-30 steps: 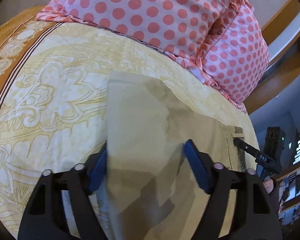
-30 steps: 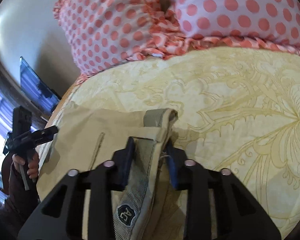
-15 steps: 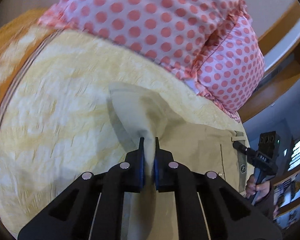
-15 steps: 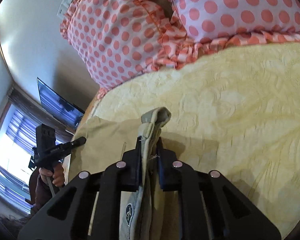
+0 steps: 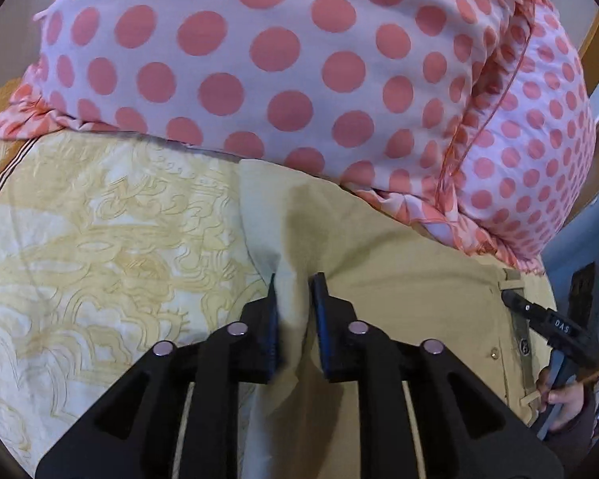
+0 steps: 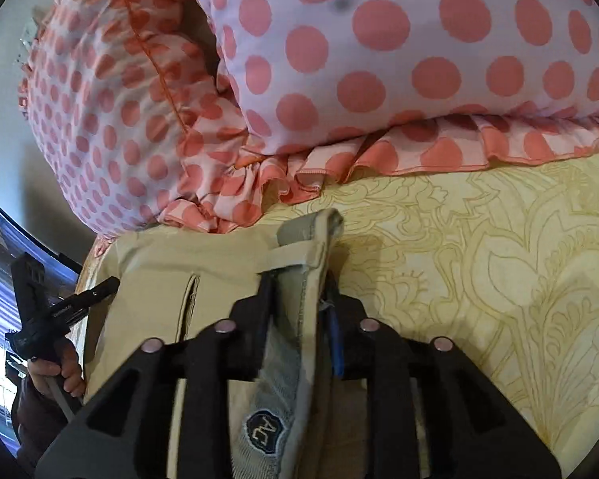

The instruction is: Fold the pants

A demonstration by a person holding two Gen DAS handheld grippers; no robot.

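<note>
Left gripper (image 5: 295,291) pinching pants (image 5: 399,279) fold; right gripper (image 6: 299,291) clamping waistband (image 6: 299,247), on bedspread (image 6: 499,259) beside pillows (image 6: 379,60).

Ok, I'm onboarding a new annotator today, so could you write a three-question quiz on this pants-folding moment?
1. True or false: the left gripper has khaki pants fabric between its fingers.
2. Multiple choice: which part of the pants does the right gripper pinch? A) a leg hem B) the waistband end with a belt loop C) a back-pocket button
3. Fill in: beyond the pants, against the headboard end, lie pink ____ pillows, and the pants rest on a yellow patterned bedspread.

Key: 1 true; 2 B; 3 polka-dot.
</note>
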